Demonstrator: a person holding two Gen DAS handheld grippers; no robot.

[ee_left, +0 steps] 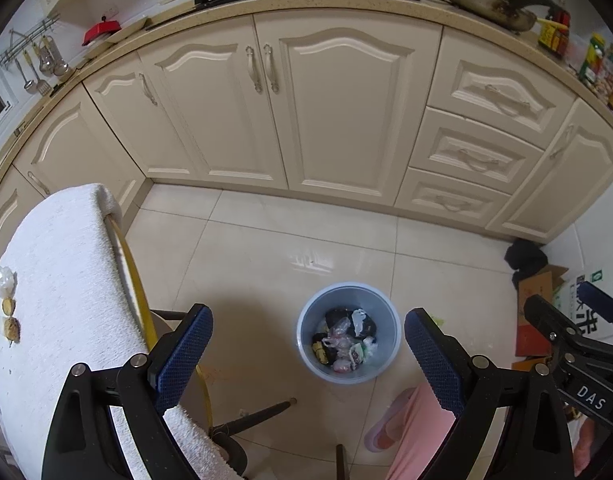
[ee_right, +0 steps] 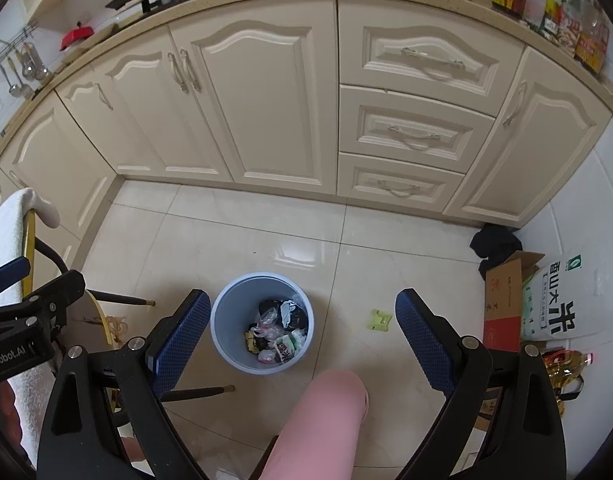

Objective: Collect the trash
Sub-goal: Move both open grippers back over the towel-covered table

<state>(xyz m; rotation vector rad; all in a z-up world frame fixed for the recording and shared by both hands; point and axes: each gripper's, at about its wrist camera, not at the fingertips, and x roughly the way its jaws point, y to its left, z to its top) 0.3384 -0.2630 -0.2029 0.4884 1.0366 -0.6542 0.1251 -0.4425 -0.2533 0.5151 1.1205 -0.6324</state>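
home kitchen: cream cabinets [ee_left: 338, 108], stone countertop [ee_left: 346, 2], frying pan [ee_left: 490, 4], tiled floor [ee_left: 266, 248]

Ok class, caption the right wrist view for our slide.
Open right hand-held gripper above a grey bin of wrappers; a yellow-green wrapper lies on the floor.

The small scraps [ee_left: 8, 322] on the towel-covered tabletop [ee_left: 66, 280] are too small to identify; the rice bag [ee_right: 562, 304] sits partly behind a cardboard box [ee_right: 504, 300].

Right gripper [ee_right: 302, 320] hangs over the floor with jaws spread wide, nothing between them. The grey bin [ee_right: 226, 320] sits just inside its left pad, full of wrappers. A yellow-green scrap [ee_right: 380, 319] lies right of the bin.
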